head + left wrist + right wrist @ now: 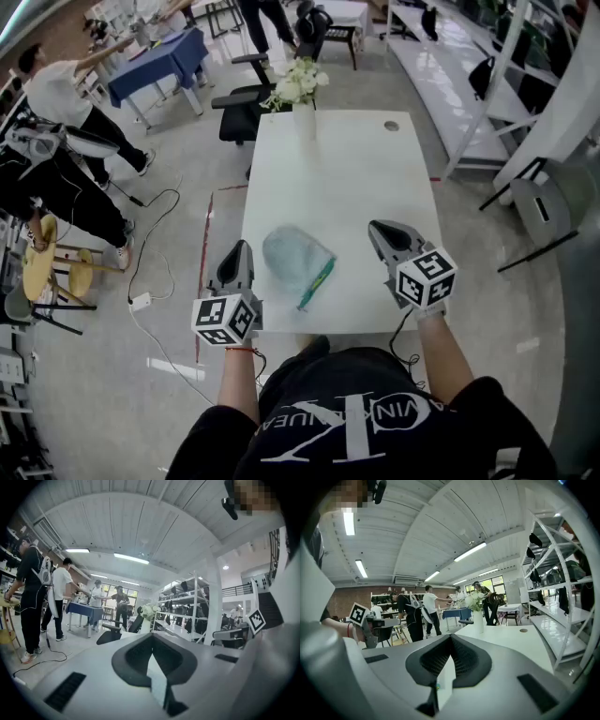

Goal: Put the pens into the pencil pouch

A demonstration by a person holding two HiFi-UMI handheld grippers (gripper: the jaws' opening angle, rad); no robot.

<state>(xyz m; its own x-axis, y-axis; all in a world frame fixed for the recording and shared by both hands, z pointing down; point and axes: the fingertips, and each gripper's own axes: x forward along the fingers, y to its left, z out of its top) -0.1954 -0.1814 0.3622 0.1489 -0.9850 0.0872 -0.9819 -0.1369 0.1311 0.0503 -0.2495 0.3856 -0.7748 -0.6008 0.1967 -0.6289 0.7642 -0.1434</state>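
1. Closest to the head camera is the person's black shirt (347,422). From it two forearms reach forward, each hand carrying one gripper.
2. On the left gripper (242,251) the jaws are pressed together with nothing between them; its own view shows the two dark pads meeting in one line. It points about level, away from the person, above the table's left edge.
3. On the right gripper (379,230) the jaws are also closed and empty. It is tilted a little downward, over the right part of the white table (375,169).
4. Between the two grippers, but apart from both, lies the pencil pouch (292,251), a pale bluish, half-transparent bag lying flat near the table's front edge. I judge the grippers are kept one on each side so that one can steady or open the pouch while the other takes a pen.
5. One green pen (317,284) lies slanted at the near right edge of the pouch, touching it. Whether its far end is already inside, I cannot tell, nor whether other pens are in the pouch.
6. Farther out, a white vase of flowers (302,94) stands upright at the far edge, well apart from the work.
7. Before any grasp, both jaws need to open.
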